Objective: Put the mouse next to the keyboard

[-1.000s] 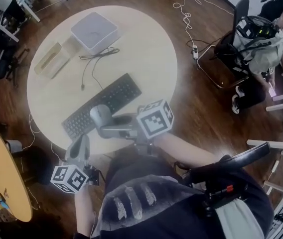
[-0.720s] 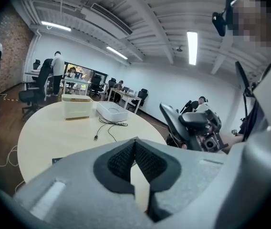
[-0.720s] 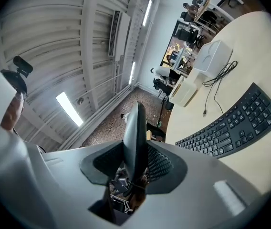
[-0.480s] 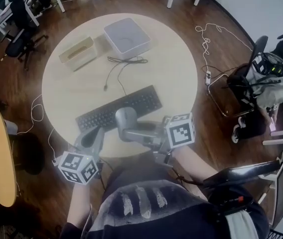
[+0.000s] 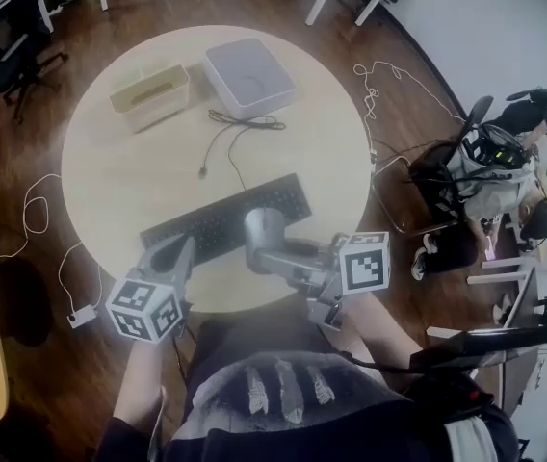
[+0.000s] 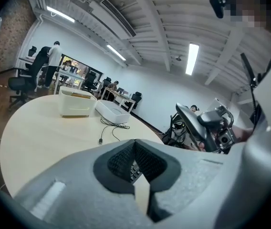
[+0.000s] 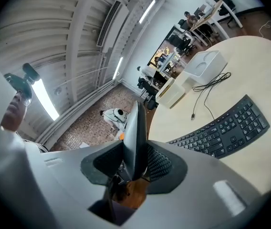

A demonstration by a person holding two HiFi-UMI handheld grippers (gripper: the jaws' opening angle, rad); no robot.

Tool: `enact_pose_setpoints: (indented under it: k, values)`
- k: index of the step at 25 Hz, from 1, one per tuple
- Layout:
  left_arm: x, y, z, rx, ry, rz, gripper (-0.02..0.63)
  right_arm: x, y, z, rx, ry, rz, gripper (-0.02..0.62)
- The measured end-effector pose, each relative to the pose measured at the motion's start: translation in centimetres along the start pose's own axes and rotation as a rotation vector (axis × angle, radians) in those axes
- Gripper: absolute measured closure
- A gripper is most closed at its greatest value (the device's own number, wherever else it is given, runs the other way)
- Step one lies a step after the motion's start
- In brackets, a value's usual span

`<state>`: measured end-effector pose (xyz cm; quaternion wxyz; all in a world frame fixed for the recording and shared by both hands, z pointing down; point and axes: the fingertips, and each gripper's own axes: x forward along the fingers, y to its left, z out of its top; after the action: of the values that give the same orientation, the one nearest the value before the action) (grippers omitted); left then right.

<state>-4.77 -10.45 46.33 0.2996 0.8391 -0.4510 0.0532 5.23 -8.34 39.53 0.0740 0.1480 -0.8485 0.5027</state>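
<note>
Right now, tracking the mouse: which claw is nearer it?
Right. The right claw grips the mouse over the keyboard's near edge; the left claw, shut, is off to its left.

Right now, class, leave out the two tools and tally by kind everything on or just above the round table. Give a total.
Keyboard: 1
Mouse: 1
Cable: 1
Boxes: 2 (white box, beige box)
Total: 5
</note>
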Motion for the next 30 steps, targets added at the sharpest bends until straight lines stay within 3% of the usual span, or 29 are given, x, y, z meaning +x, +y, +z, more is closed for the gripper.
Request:
enact_pose_setpoints:
  k: [7,10,15,19,27,30]
  values:
    - [1.4,-0.2,0.2,-0.006,-0.009,-0.077,0.607,-1.2,-0.8,0.9,0.028,-0.044,-0.075,0.453]
    - [1.6,-0.8,0.4,-0.008,-0.023,-0.094,0.607,-2.3,-1.8,1.9,0.005,-0.054,-0.136,0.452]
    - [2.0,-1.9,0.0,-0.003,-0.024,-0.095,0.607,-4.0,-3.2,3.2,-0.003,-0.073,-0.15,0.451]
    - [2.6,-2.5,-0.2,0.003,-0.021,-0.062,0.607,-5.6,-6.0,4.0,-0.003,-0.063,-0.18,0.453]
    - [6.8,-6.0,0.2,0.013,0.006,0.04,0.607,-9.9,-12.1,5.5,0.035,-0.002,-0.128,0.453]
    - [8.9,-7.2,0.5,0.028,0.012,0.087,0.607,-10.6,-14.0,6.1,0.075,0.007,-0.06,0.453]
